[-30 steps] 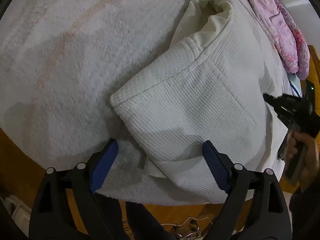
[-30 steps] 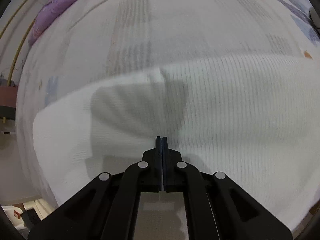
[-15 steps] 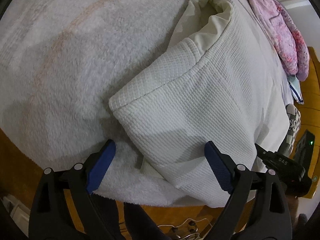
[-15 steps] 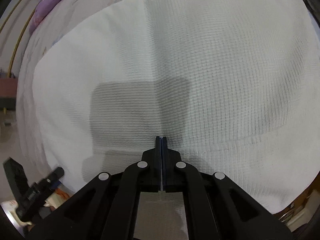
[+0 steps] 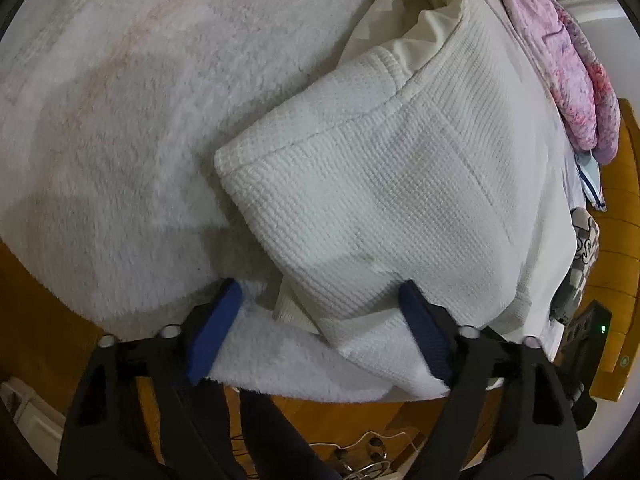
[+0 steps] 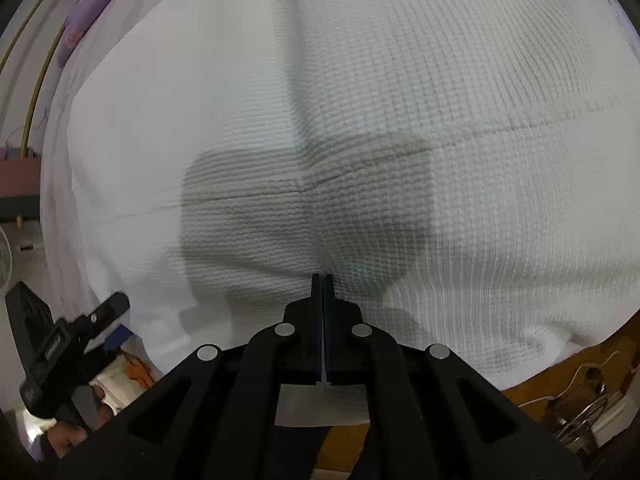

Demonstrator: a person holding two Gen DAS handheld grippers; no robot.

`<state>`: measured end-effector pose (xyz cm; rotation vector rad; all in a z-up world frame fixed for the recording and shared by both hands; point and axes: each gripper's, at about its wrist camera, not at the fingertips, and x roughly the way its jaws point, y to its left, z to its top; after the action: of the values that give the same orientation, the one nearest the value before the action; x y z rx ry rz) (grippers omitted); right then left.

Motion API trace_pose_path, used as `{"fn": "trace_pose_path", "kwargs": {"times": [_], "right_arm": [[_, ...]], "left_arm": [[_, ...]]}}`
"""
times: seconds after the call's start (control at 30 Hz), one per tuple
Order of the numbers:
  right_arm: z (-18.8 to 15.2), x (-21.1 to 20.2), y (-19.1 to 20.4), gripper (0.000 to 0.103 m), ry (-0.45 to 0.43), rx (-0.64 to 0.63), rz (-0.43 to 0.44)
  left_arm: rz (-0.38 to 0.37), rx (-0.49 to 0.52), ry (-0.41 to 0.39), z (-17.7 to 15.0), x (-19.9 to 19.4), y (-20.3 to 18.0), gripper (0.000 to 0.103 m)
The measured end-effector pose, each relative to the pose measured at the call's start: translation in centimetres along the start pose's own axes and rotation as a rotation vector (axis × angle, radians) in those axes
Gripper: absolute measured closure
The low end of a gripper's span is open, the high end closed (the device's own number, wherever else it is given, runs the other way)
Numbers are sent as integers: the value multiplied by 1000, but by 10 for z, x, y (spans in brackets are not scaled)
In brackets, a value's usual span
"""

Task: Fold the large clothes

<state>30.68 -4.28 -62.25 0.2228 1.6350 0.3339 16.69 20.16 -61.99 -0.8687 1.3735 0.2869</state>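
Nearest in the left wrist view, the left gripper [image 5: 320, 320] hangs over the near edge of the bed [image 5: 120, 120], its blue pads [image 5: 212, 332] apart and closing. The near corner of the garment [image 5: 360, 200] lies between the jaws, but the pads do not yet press on it. So the step in hand looks like taking hold of the folded garment's near end for another fold. The right gripper [image 6: 322, 280] points down over the waffle cloth [image 6: 400, 120] with its jaws pressed together and nothing between them; whether its tips touch the cloth I cannot tell.

Next, the left jaws need to shut on all the stacked layers at that corner, not just the top one, while the right finds a matching hold farther along the same edge; a one-layer grip would likely pull the fold apart.

The garment, a white waffle-knit piece already doubled over, lies on the fleecy white bed cover. Its long axis runs from the near edge, at the left gripper, up and away to the right, and its open end, showing a smooth cream lining [image 5: 424, 36], points to the far side. Beyond it a pink blanket [image 5: 560, 60] lies bunched at the far right.
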Motion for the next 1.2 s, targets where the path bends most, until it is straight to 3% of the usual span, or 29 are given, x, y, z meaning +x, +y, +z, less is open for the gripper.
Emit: {"fn": "trace_pose_path", "kwargs": {"times": [0.1, 0.17, 0.27, 0.33, 0.37, 0.53, 0.6, 0.67, 0.8, 0.93, 1.2], "right_arm": [[2, -7, 4, 100, -9, -17, 18], [2, -11, 4, 92, -9, -25, 41], [0, -16, 9, 85, -27, -82, 53], [-1, -22, 14, 81, -46, -113, 64], [-3, -27, 13, 78, -60, -136, 70], [-16, -35, 52, 65, -136, -328, 63], [-23, -41, 71, 48, -171, -411, 87], [-31, -47, 91, 40, -217, -507, 118], [-49, -49, 107, 33, -215, -616, 179], [-46, -29, 127, 31, -287, -732, 69], [-37, 6, 159, 30, -406, -753, -79]], "left_arm": [[-25, -24, -1, 0, -2, 0, 41], [-52, -23, 15, -1, 1, -3, 41], [-24, -28, 4, -1, 3, -4, 44], [-16, -31, -2, -2, 3, -4, 69], [-28, -29, -1, -1, 3, -4, 88], [-97, -25, -8, 2, -25, -14, 90], [-121, -15, -11, 4, -38, -22, 90], [-162, -13, -9, 6, -51, -32, 90], [-212, -17, -3, 12, -65, -43, 90], [-228, -10, -4, 15, -73, -51, 90], [-269, -77, 17, 19, -68, -38, 90]]}}
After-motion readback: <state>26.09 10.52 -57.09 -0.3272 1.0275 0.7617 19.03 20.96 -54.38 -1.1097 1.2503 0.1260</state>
